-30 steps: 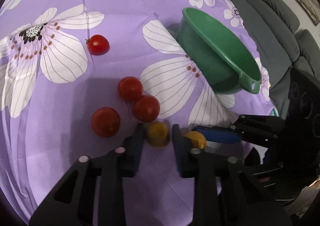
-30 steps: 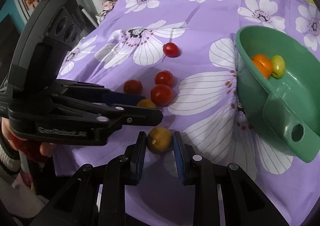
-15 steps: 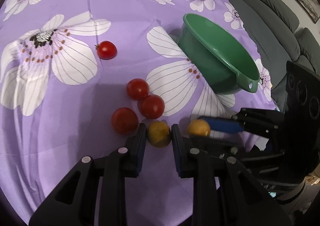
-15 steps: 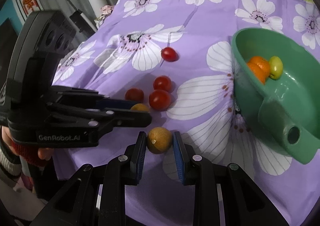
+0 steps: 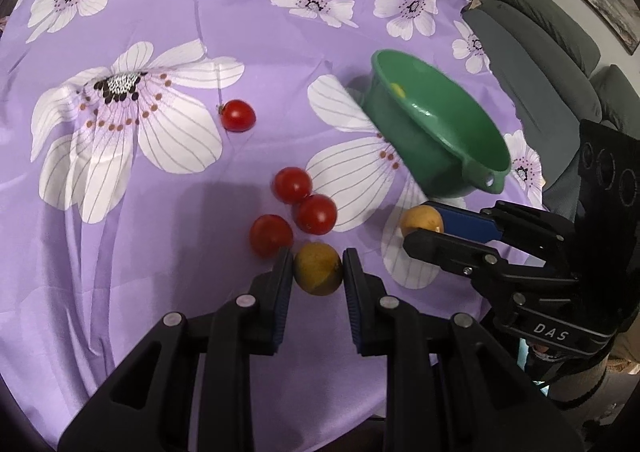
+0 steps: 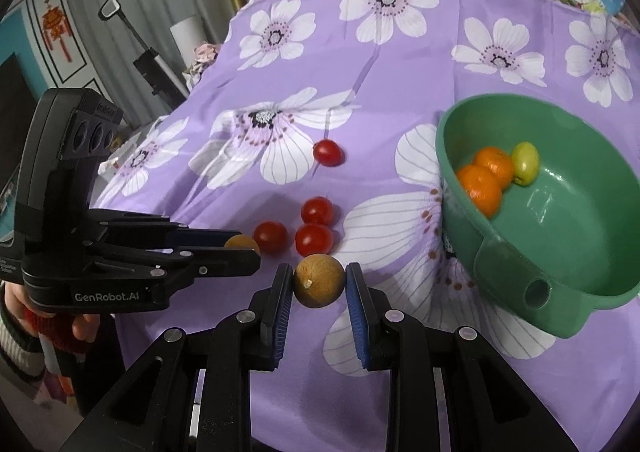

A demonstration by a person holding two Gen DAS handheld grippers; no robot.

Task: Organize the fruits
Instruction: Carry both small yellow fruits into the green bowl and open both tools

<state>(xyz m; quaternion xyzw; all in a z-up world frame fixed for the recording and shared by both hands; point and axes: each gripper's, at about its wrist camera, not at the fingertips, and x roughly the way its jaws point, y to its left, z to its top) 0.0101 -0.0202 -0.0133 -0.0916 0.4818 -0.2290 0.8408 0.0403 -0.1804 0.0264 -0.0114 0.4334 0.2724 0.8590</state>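
Note:
My left gripper [image 5: 318, 266] is shut on a yellow-brown round fruit [image 5: 318, 269], held above the purple flowered cloth. My right gripper [image 6: 319, 279] is shut on a second yellow-brown fruit [image 6: 319, 281]; it shows in the left wrist view [image 5: 421, 221] too. The left gripper also shows in the right wrist view [image 6: 240, 248]. Three red tomatoes [image 5: 294, 185] [image 5: 317, 213] [image 5: 271, 235] cluster just ahead of the left gripper; another tomato [image 5: 238, 115] lies farther off. The green bowl [image 6: 580, 244] holds two oranges [image 6: 480, 188] and a green fruit [image 6: 526, 163].
The purple cloth [image 5: 160, 212] covers a round table whose edge drops off near both grippers. A grey sofa [image 5: 536, 36] stands beyond the bowl. Curtains and a stand [image 6: 156, 64] are behind the table's far left.
Both grippers have risen and drawn back from the cloth, each carrying its yellow-brown fruit. The tomatoes and bowl stay put.

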